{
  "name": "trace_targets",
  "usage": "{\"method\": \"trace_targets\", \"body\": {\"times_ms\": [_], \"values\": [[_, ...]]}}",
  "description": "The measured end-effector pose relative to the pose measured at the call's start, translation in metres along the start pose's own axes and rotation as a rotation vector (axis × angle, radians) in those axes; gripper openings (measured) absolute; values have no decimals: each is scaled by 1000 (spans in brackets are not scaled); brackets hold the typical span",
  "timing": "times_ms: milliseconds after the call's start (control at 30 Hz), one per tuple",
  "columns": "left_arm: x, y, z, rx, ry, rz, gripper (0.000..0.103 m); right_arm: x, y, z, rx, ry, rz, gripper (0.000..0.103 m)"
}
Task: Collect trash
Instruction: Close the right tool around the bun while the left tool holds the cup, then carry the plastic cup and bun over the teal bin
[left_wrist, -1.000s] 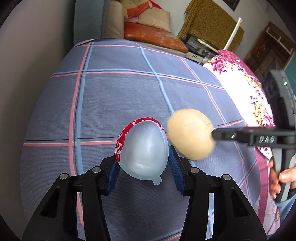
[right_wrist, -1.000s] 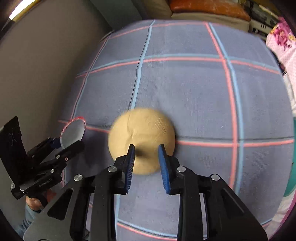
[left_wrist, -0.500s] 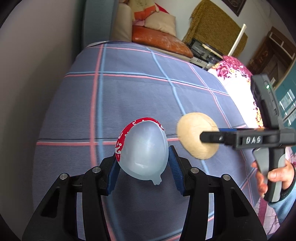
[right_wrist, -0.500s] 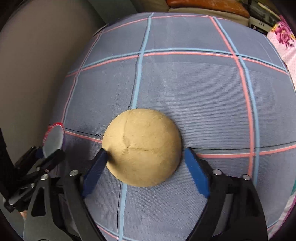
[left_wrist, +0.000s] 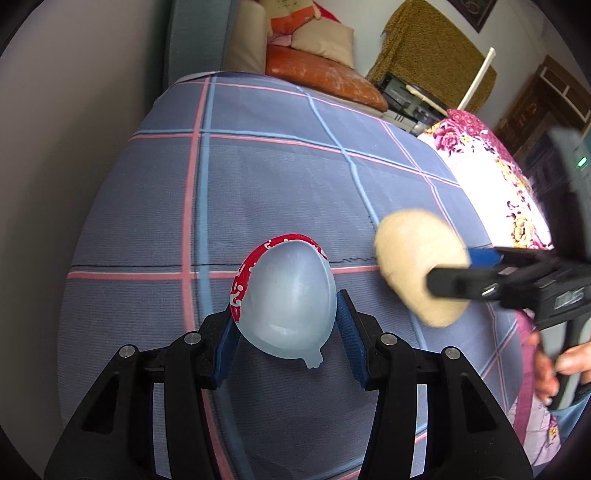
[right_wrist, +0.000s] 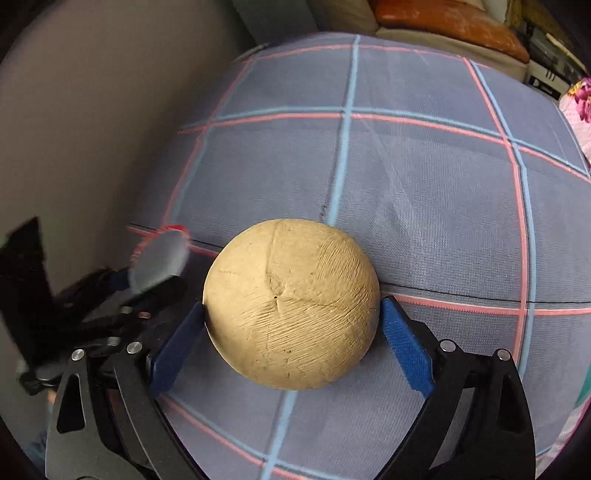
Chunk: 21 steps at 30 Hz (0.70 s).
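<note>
A translucent plastic cup with a red patterned rim is clamped between the blue pads of my left gripper, its base turned toward the camera. The right wrist view shows that cup and my left gripper blurred at the left. A tan ribbed dome fills the space between the fingers of my right gripper. Those jaws are opening and stand wide, with a pad at each flank of the dome. In the left wrist view the dome sits right of the cup, in front of my right gripper.
Everything is over a blue-grey plaid bedsheet with pink and light-blue lines. A plain wall borders it on the left. A floral blanket lies along the right, cushions at the far end. A person's hand holds the right gripper's handle.
The right jaws went from nearly closed at the dome's near edge to wide apart around it, and the dome now looks larger. The left gripper keeps its hold on the cup.
</note>
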<state>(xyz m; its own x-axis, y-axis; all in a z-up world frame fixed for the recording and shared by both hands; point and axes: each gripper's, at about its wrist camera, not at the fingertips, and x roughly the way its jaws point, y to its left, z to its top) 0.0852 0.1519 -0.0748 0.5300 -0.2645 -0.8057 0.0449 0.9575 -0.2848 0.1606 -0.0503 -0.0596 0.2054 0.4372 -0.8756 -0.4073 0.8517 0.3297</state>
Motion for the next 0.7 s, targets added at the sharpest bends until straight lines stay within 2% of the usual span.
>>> {"method": "trace_targets", "body": {"times_ms": [100, 267, 500, 700], "values": [[-1, -5, 0, -5, 0, -9, 51, -27, -7, 2, 2, -37, -4, 91], [-3, -26, 1, 22, 3, -44, 51, -57, -48, -10, 88, -78, -59, 91], [10, -88, 4, 112, 21, -65, 51, -93, -109, -38, 204, -152, -114, 91], [27, -151, 8, 203, 45, -81, 51, -125, -158, -61, 285, -223, -121, 91]]}}
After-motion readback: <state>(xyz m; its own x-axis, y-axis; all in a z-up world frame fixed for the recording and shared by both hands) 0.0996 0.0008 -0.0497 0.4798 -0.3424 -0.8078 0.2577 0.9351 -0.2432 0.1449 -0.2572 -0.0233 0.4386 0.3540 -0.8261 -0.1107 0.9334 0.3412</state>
